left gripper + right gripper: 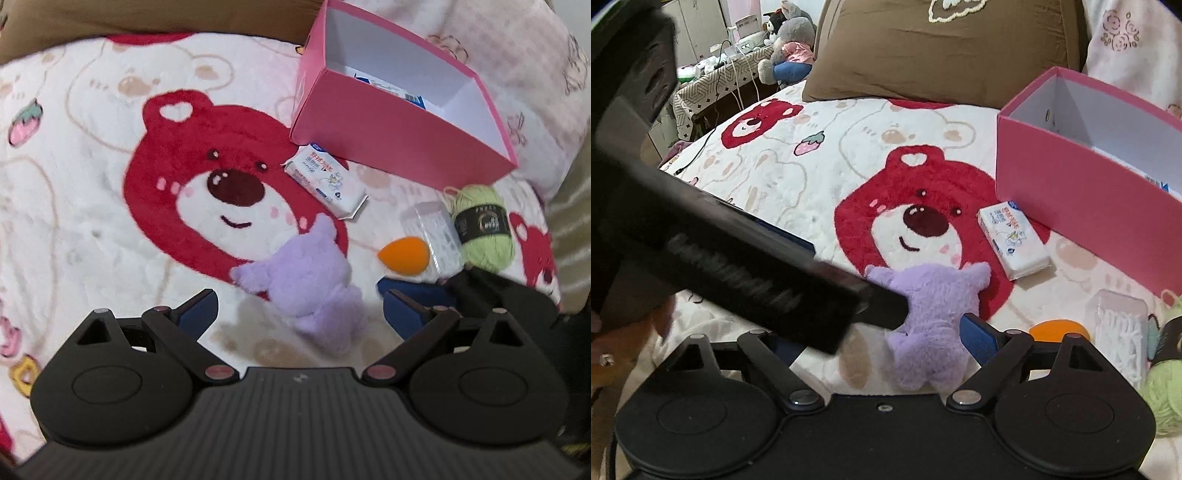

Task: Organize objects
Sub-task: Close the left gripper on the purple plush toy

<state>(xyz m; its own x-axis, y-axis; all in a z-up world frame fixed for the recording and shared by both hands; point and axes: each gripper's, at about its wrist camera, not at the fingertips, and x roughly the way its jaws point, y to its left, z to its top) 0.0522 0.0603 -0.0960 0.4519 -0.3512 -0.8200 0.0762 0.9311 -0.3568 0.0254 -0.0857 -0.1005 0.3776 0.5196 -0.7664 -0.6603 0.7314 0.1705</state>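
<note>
A purple plush toy (314, 288) (934, 317) lies on the bear blanket between the open jaws of both grippers. My left gripper (299, 310) is open above it; its body crosses the right wrist view. My right gripper (882, 339) is open around the plush. A pink box (399, 136) (1082, 192) stands open behind, with a white packet inside. A tissue pack (328, 181) (1012, 240), an orange sponge (404, 254) (1060, 330), a clear swab box (436, 236) (1123, 332) and green yarn (484, 229) (1163, 387) lie near it.
The blanket (92, 184) covers a bed. A brown pillow (942, 51) lies at the head. A side table (713, 85) with cables and plush toys stands beyond the bed's left edge.
</note>
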